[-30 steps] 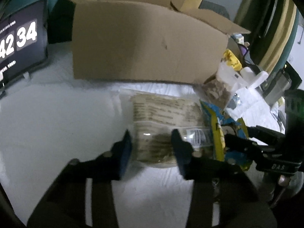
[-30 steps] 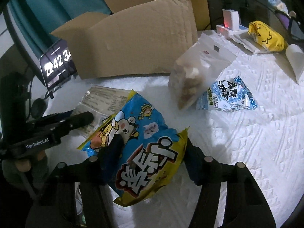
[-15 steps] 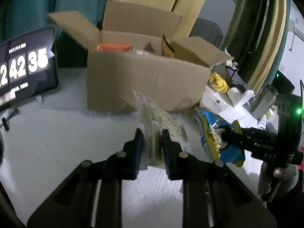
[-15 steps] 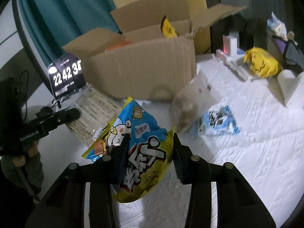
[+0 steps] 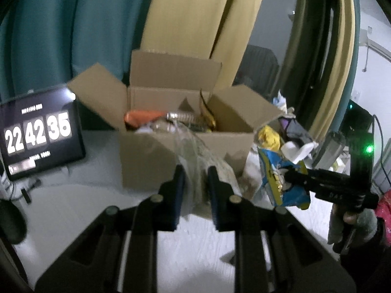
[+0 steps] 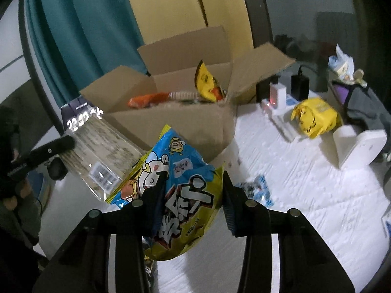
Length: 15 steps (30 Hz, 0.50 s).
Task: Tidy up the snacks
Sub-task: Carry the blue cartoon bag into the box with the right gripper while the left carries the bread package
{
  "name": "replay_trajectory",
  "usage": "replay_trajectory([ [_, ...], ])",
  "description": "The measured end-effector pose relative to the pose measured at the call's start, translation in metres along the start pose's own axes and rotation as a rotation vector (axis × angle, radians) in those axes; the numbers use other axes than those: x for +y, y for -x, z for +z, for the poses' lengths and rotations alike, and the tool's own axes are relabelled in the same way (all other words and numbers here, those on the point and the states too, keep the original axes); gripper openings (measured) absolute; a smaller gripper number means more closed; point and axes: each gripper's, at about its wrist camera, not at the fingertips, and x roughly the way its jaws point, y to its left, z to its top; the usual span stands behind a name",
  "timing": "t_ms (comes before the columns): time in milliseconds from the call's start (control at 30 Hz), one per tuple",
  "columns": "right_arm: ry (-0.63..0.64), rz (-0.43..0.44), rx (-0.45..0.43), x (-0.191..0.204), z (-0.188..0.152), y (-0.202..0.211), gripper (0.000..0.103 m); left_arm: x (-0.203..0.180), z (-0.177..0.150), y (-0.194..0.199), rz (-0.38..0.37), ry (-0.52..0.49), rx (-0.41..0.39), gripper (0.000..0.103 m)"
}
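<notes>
An open cardboard box (image 5: pixel 146 156) (image 6: pixel 195 124) stands on the white table with several snack packs inside. My left gripper (image 5: pixel 194 173) is shut on a clear snack bag (image 5: pixel 195 153) and holds it lifted in front of the box; the bag also shows in the right wrist view (image 6: pixel 97 151). My right gripper (image 6: pixel 193 183) is shut on a blue and yellow chip bag (image 6: pixel 180 185), lifted to the right of the clear bag; the bag also shows in the left wrist view (image 5: pixel 281 178).
A clock display (image 5: pixel 36 131) stands left of the box. A yellow pack (image 6: pixel 315 117), a white object (image 6: pixel 359 146), chargers (image 6: pixel 286 90) and a small blue packet (image 6: pixel 256 188) lie on the white cloth to the right. Curtains hang behind.
Both grippers closed on their bags and lifted them off the table toward the box top. The box interior has come into view.
</notes>
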Motion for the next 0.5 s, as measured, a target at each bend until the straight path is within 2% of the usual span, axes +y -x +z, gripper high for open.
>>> replay_trajectory([
  [500, 0.044, -0.006, -0.098, 0.002, 0.058, 0.002, 0.043, 0.007, 0.051, -0.001, 0.019, -0.044, -0.092, 0.014],
])
